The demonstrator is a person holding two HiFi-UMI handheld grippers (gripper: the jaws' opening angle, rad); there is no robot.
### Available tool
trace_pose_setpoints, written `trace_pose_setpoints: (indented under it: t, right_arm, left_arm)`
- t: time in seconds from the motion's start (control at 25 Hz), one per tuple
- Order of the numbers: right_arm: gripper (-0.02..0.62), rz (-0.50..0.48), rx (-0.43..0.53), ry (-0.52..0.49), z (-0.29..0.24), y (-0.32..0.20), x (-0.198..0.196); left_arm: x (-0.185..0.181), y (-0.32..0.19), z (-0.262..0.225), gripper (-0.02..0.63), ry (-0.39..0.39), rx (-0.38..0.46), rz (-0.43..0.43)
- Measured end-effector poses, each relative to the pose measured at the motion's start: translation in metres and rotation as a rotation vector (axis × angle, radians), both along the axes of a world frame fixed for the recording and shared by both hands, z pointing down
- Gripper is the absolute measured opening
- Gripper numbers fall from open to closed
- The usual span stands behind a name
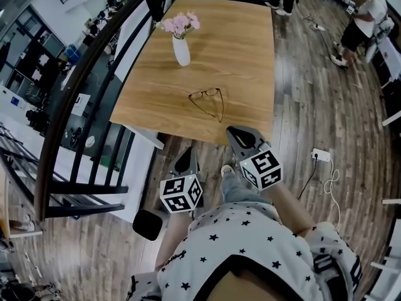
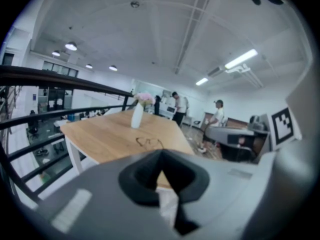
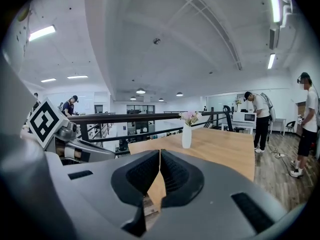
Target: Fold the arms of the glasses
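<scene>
A pair of thin dark-framed glasses (image 1: pixel 208 100) lies on the wooden table (image 1: pixel 250 49) near its front edge, both arms spread open and pointing toward me. My left gripper (image 1: pixel 186 160) hangs shut and empty over the floor, short of the table's front edge. My right gripper (image 1: pixel 235 133) is also shut and empty, its tips just at the table's near edge, to the right of the glasses. In the left gripper view the glasses (image 2: pixel 148 142) show beyond the shut gripper (image 2: pixel 161 155). In the right gripper view the gripper (image 3: pixel 159 154) hides them.
A white vase of pink flowers (image 1: pixel 181 47) stands behind the glasses, mid-table. A black railing (image 1: pixel 94 105) runs along the table's left side. A white power strip with cable (image 1: pixel 321 155) lies on the floor at right. People stand at the far right (image 1: pixel 366 21).
</scene>
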State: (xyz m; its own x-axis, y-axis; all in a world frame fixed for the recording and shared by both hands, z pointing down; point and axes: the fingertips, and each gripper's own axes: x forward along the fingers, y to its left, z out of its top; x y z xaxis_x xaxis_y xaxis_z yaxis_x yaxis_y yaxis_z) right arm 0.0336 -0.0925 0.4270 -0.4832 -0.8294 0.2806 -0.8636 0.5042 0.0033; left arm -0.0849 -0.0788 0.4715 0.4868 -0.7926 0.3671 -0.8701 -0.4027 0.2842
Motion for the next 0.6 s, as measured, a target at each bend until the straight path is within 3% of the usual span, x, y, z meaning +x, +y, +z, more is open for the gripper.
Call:
trace_pose_setpoints:
  t: [0.6]
  right_arm:
    - [0.018,-0.142,-0.035,0.079,0.013,-0.11,0.005]
  left_arm:
    - [0.014,-0.087,0.005,0.008,0.029,-0.026,-0.094]
